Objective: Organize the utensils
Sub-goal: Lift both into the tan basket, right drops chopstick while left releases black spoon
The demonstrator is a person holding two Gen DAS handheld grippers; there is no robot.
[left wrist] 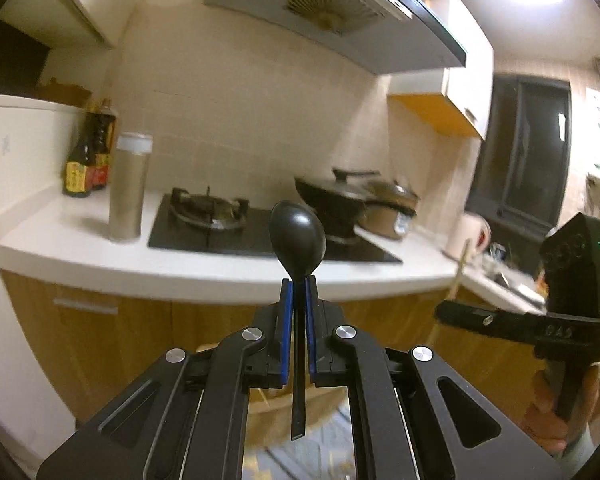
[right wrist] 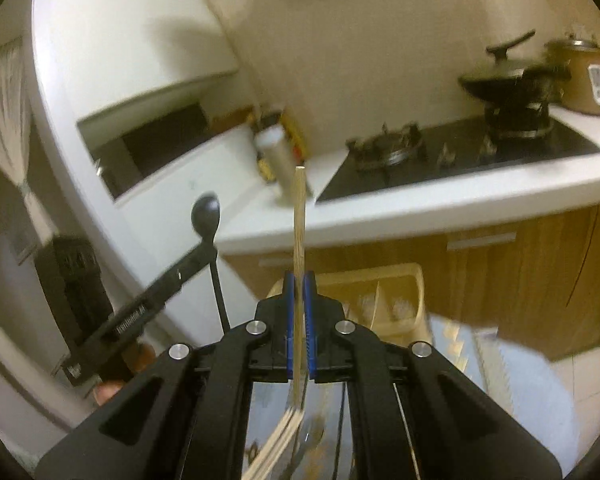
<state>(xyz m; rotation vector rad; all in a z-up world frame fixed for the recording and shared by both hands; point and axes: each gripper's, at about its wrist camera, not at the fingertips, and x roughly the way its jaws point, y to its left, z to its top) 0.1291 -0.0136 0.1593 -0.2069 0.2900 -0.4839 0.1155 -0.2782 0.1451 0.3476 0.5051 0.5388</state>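
Note:
In the left wrist view my left gripper [left wrist: 299,280] is shut on a black plastic spoon [left wrist: 297,236], bowl upward and handle hanging down between the blue pads. My right gripper [left wrist: 444,312] shows at the right edge, held by a hand, with a pale wooden stick [left wrist: 462,264] in it. In the right wrist view my right gripper [right wrist: 299,280] is shut on a wooden fork [right wrist: 300,216], handle up and tines low behind the jaws. The left gripper [right wrist: 211,250] with the black spoon [right wrist: 206,212] is at the left. A beige divided utensil basket [right wrist: 414,280] sits below.
A white counter [left wrist: 80,248] carries a black gas stove [left wrist: 204,232], a lidded wok [left wrist: 332,200], a brown rice cooker [left wrist: 392,212], sauce bottles [left wrist: 86,160] and a steel canister [left wrist: 128,188]. Wooden cabinets [left wrist: 100,340] run underneath, a range hood [left wrist: 332,8] overhead.

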